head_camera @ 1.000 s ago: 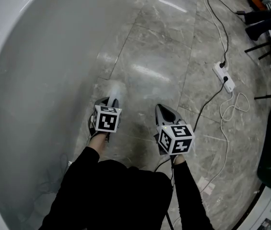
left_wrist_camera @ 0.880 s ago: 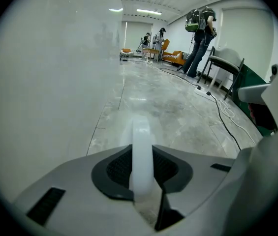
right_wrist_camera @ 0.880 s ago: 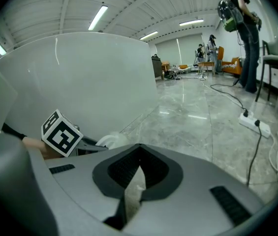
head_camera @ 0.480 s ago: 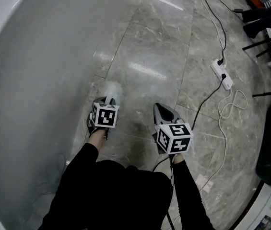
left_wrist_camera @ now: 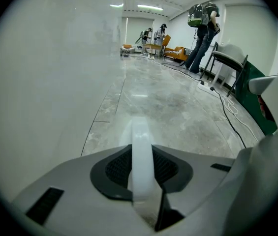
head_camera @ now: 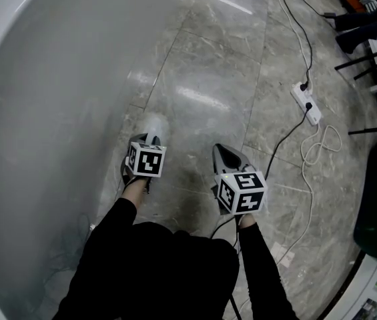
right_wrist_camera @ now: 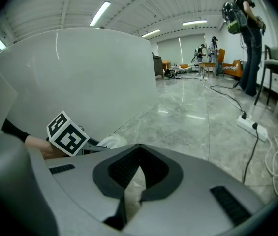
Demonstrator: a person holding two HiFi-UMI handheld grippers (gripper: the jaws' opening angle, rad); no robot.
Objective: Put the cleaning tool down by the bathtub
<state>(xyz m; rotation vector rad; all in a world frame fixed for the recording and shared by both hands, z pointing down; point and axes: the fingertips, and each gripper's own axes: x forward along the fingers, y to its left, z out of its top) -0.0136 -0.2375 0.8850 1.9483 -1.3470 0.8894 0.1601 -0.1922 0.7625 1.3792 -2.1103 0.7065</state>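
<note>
Left gripper (head_camera: 151, 141) holds white cleaning tool (head_camera: 157, 123) beside bathtub (head_camera: 35, 112); right gripper (head_camera: 225, 153) near, over grey tile floor (head_camera: 208, 72).

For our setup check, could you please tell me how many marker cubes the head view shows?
2. One cube sits on the left gripper, which holds the cleaning tool beside the bathtub; the other cube on the right gripper, over the floor. None seems hidden.

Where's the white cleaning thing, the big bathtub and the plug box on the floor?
cleaning tool (left_wrist_camera: 141, 151), left gripper view, on its white handle.
bathtub (head_camera: 35, 112), head view, on its curved white wall.
power strip (head_camera: 306, 103), head view, on its white body.
</note>
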